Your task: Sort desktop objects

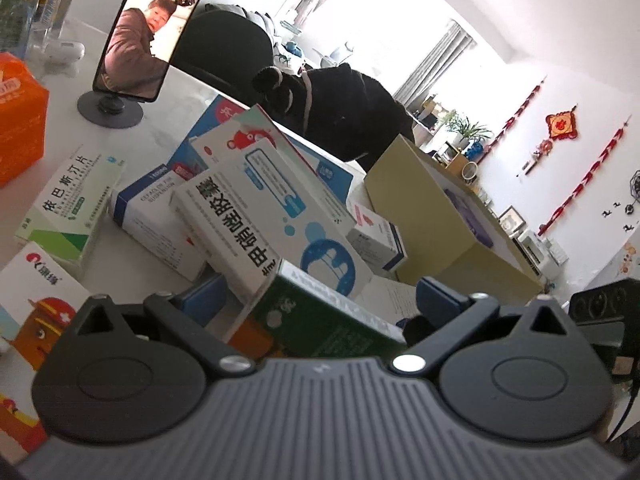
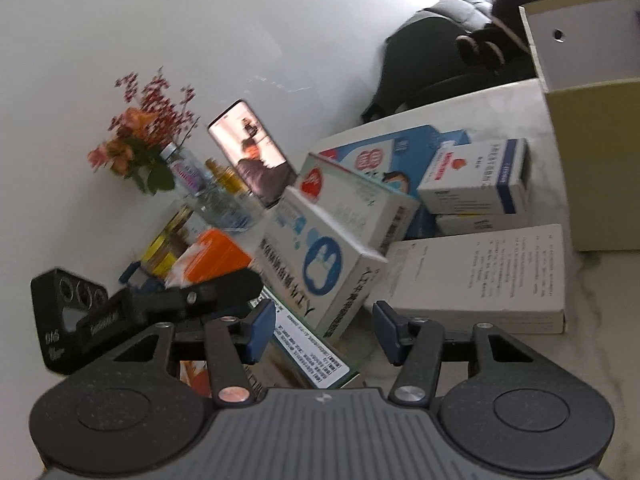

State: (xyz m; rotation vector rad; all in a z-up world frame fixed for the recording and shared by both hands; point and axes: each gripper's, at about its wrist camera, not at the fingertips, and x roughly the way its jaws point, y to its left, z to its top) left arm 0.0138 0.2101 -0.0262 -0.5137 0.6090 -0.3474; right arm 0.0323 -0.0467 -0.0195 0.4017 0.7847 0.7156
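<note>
A pile of medicine boxes lies on the white table. A green box (image 1: 328, 320) sits between the wide-apart fingers of my left gripper (image 1: 322, 296), and neither pad presses on it. A white box with a blue circle (image 1: 280, 220) leans on top of the green one. In the right wrist view the same green box (image 2: 304, 360) lies between the fingers of my right gripper (image 2: 324, 332). Its left pad is at the box's edge and its right pad stands clear of it. The white box with the blue circle (image 2: 320, 264) rests just beyond.
A tan cardboard box (image 1: 432, 216) (image 2: 592, 140) stands open at the right. A phone on a stand (image 1: 152, 28), an orange pack (image 1: 16, 120), bottles and a flower vase (image 2: 148, 140) line the far left. More medicine boxes (image 1: 68, 208) (image 2: 476, 176) and a white booklet (image 2: 480, 276) surround the pile.
</note>
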